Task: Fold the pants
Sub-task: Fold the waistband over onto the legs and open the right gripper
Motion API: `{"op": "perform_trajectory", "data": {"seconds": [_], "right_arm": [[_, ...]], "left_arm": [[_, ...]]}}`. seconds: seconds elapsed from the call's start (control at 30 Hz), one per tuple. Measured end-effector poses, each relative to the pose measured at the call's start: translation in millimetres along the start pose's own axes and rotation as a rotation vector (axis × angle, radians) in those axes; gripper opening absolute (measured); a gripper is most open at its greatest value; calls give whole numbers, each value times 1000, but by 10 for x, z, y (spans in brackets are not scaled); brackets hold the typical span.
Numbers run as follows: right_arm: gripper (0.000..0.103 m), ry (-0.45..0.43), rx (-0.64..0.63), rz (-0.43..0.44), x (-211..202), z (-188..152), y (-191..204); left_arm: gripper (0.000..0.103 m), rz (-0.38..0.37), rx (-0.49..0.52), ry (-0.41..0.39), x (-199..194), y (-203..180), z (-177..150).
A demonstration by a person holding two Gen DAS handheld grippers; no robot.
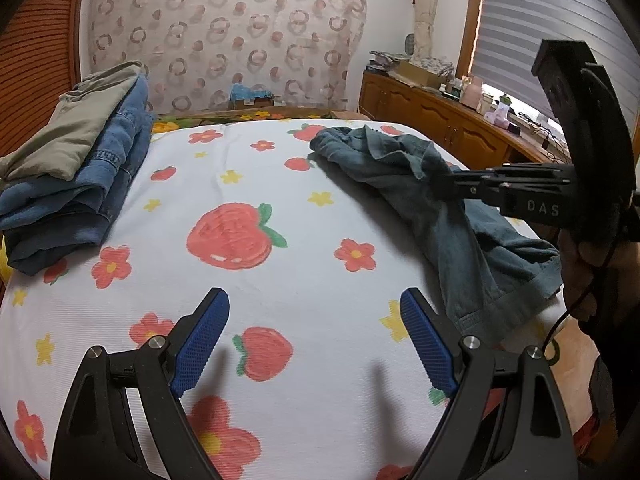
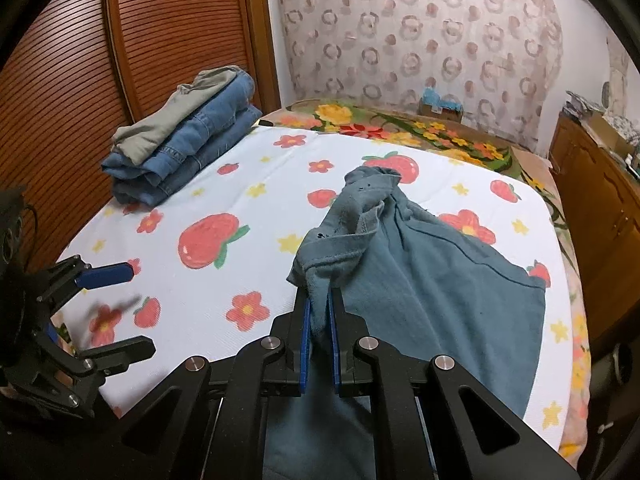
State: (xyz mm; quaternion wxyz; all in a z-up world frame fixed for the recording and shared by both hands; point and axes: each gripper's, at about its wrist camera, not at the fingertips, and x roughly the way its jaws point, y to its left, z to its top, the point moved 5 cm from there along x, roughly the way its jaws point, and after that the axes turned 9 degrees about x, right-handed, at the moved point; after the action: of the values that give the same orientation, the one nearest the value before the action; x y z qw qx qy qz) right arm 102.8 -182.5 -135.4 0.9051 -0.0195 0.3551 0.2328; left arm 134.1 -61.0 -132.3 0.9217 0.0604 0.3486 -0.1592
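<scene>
Bed [image 2: 360,152]: pants [image 2: 440,280], folded stack [image 2: 188,144].

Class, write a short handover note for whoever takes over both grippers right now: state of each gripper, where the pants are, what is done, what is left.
Right gripper: shut on a bunched edge of the teal pants.
Left gripper: open, empty, above the strawberry sheet.
Teal pants: crumpled on the sheet's right side, unfolded.
Done: a folded stack of jeans and khaki pants at the far left.
Left: spread the teal pants flat, fold, add to the stack.

Ring-patterned curtain [image 1: 224,32], slatted wooden panel [image 2: 72,60], wooden cabinets [image 1: 432,120], striped blind [image 1: 560,12]
</scene>
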Motion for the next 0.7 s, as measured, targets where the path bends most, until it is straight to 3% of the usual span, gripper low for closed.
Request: {"op": "perform_trajectory", "data": {"seconds": [0.47, 0.7], "right_arm": [[8, -15, 19, 15, -35, 22, -36], [3, -40, 9, -3, -130, 61, -142]], "left_arm": [[88, -9, 19, 10, 22, -79, -12], [88, -14, 26, 16, 37, -121, -16]]}}
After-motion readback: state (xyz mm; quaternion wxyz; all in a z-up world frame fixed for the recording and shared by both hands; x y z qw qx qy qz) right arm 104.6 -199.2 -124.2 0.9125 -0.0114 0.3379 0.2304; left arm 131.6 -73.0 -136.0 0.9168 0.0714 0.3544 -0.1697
